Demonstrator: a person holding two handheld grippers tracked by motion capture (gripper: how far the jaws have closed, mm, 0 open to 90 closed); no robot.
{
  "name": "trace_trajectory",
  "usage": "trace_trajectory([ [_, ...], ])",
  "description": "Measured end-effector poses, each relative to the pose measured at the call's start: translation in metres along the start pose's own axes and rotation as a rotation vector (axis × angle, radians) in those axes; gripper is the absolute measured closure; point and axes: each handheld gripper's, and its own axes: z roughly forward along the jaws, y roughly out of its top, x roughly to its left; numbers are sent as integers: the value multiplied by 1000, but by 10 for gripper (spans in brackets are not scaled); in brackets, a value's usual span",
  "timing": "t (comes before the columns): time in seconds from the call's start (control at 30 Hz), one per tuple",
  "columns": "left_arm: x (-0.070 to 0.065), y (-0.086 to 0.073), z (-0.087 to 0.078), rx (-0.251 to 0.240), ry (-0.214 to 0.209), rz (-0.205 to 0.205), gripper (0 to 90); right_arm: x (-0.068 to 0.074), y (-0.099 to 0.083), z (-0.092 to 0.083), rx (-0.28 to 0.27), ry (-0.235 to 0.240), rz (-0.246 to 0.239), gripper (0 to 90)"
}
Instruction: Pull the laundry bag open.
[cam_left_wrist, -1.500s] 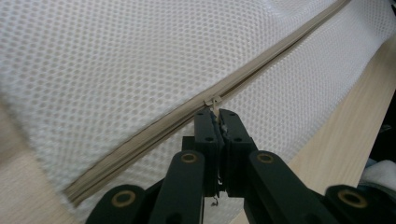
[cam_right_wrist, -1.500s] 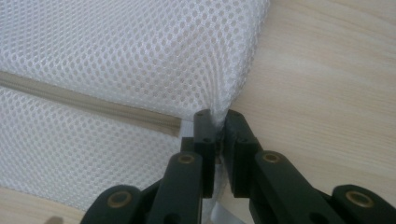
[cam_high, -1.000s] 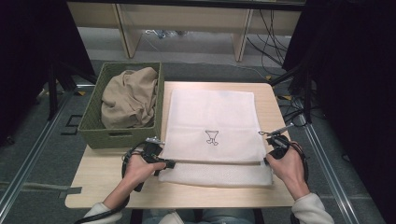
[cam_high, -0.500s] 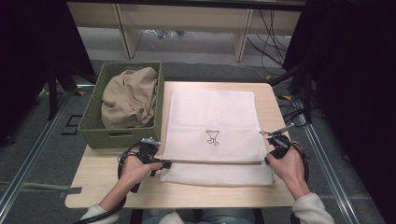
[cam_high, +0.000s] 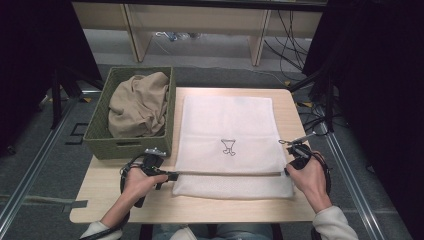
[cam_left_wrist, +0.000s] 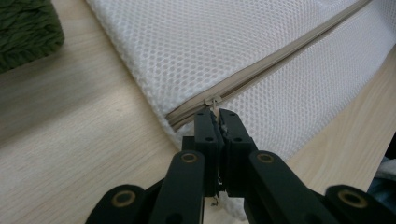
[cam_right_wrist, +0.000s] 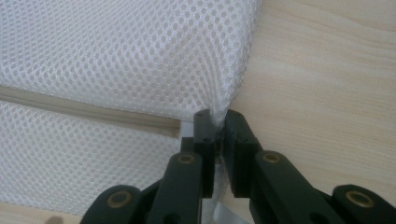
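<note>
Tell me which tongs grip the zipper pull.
The left tongs, pinching the small metal zipper pull; the right tongs clamp the white mesh laundry bag edge.

A light wooden table (cam_high: 235, 207) with rounded corners stands on a grey carpeted floor (cam_high: 40, 165). Metal rails (cam_high: 30, 172) run along the floor on both sides of the table, slanting inward toward the far end. Beyond the table a pale wooden shelf frame (cam_high: 195, 22) spans the back, with cables (cam_high: 292, 45) trailing over the floor beneath and beside it. Black curtains (cam_high: 375, 75) hang at left and right, leaving the sides dark, while the tabletop is evenly lit from above
</note>
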Motion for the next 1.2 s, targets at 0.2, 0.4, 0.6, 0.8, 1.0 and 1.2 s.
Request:
trace_trajectory([
  [0.2,2,-3,-2,-5,-5,-10,862,0,1,1,-2,3,2,849],
  [0.4,5,-7,-5,-9,-4,-21,862,-2,2,4,-17,-9,-7,849],
  [0.6,7,-9,-5,2,13,-14,862,-2,3,5,3,-2,2,849],
  [0.8,8,-9,-7,-14,17,-24,862,-4,4,8,7,-4,10,849],
  [1.0,9,-9,-6,17,26,5,861,-3,4,10,11,-9,1,847],
  [1.2,7,-8,-6,35,71,47,857,4,3,10,10,-26,23,787],
])
